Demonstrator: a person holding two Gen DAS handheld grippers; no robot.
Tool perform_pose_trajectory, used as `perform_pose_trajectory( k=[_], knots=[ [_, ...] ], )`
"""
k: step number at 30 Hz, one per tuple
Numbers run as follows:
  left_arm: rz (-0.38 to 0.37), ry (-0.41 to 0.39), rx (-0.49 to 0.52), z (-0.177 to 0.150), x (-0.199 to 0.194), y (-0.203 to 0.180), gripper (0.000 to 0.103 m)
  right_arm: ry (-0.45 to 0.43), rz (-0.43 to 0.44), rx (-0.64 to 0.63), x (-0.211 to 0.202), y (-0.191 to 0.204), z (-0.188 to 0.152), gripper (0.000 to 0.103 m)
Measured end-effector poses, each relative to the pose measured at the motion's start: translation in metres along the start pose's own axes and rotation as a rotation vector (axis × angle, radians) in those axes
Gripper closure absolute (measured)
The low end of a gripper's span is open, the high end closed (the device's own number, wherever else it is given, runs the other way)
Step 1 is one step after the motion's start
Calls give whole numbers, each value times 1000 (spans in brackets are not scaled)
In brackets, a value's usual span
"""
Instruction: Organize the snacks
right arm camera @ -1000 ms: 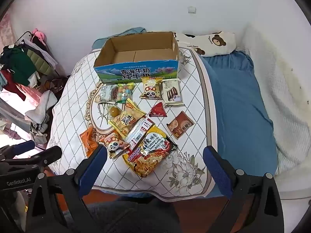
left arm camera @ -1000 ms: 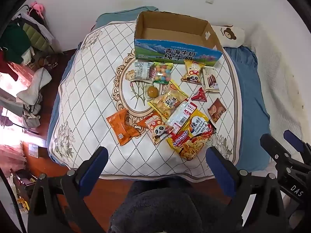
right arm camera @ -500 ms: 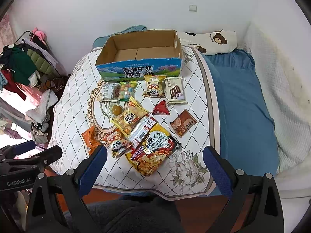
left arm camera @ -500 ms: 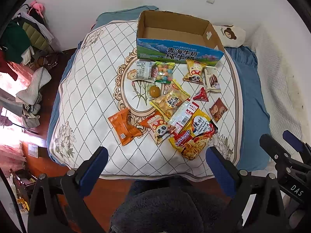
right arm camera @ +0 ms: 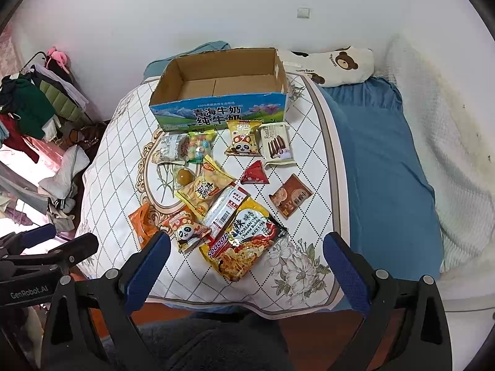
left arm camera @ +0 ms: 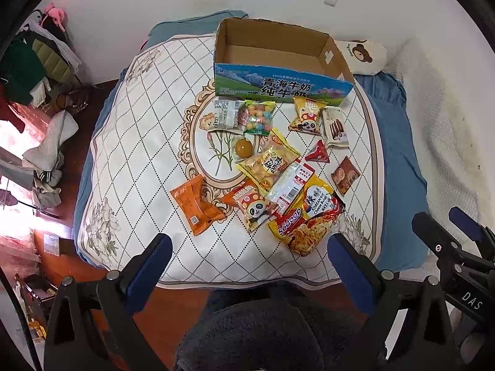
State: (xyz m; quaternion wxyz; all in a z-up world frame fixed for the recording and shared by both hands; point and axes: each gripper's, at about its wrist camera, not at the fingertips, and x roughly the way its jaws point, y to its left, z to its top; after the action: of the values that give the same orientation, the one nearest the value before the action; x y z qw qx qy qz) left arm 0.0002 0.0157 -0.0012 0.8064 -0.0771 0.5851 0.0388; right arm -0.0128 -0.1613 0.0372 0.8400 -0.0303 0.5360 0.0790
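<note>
Several snack packets lie on a white quilted cover [left arm camera: 139, 160] on the bed. Nearest is a yellow noodle packet [left arm camera: 304, 216] [right arm camera: 244, 241], with an orange packet [left arm camera: 196, 204] and a panda packet [left arm camera: 253, 207] beside it. An open, empty cardboard box [left arm camera: 278, 61] [right arm camera: 222, 92] stands at the far end. My left gripper [left arm camera: 249, 256] is open and empty above the bed's near edge. My right gripper [right arm camera: 246, 255] is open and empty, to the right of the left one.
A blue sheet [right arm camera: 380, 170] covers the right side of the bed, with a bear pillow [right arm camera: 337, 61] by the wall. Clothes [left arm camera: 27, 71] are piled at the left. A dark fleece leg [left arm camera: 272, 334] is below the grippers.
Both grippers have moved a little closer to the bed; the snacks and box sit slightly lower in both views. Nothing was grasped.
</note>
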Motion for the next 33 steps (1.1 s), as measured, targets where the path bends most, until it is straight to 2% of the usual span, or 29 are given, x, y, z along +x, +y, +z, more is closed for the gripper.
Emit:
perform_pose_trajectory(
  k=[33],
  knots=[
    [4, -11, 0, 0, -3, 8, 0, 1, 11, 3, 1, 6, 6, 2]
  ],
)
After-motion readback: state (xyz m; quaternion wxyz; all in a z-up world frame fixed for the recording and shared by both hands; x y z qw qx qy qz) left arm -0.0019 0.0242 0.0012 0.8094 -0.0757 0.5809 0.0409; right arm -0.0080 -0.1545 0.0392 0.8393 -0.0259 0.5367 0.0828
